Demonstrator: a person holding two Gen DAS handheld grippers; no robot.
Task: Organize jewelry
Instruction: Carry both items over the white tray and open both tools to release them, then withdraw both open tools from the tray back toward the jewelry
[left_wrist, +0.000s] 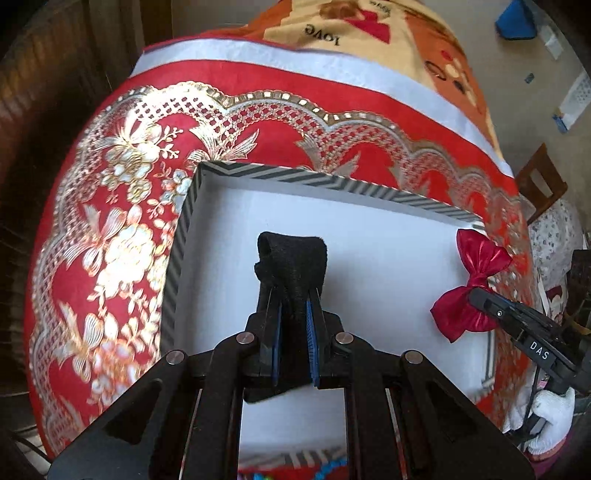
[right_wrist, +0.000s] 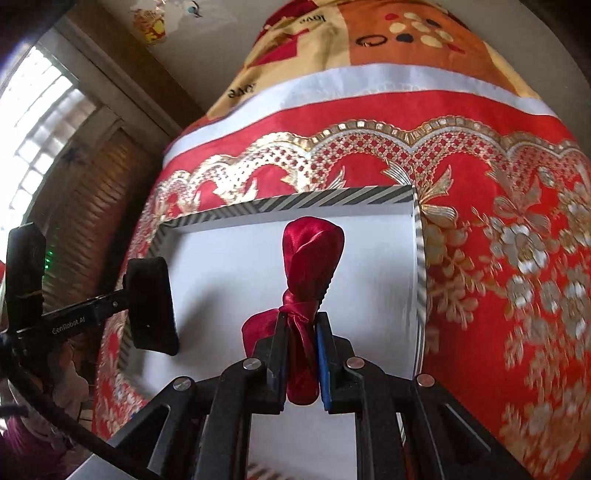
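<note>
Now my left claw (left_wrist: 293, 295) grips a black felt piece (left_wrist: 291, 258), my right claw (right_wrist: 301, 332) a red bow (right_wrist: 308, 266), both over the white box (left_wrist: 369, 236).

The lower end of the black felt piece (left_wrist: 291, 273) is hidden between the fingers of the left gripper (left_wrist: 293, 332). The near wall of the striped box (left_wrist: 177, 258) is covered behind that claw. Small bright beads (left_wrist: 258, 474) below it are cut off by the bottom edge. The red-and-gold cloth (right_wrist: 517, 295) right of the right gripper (right_wrist: 302, 354) is blurred.
</note>
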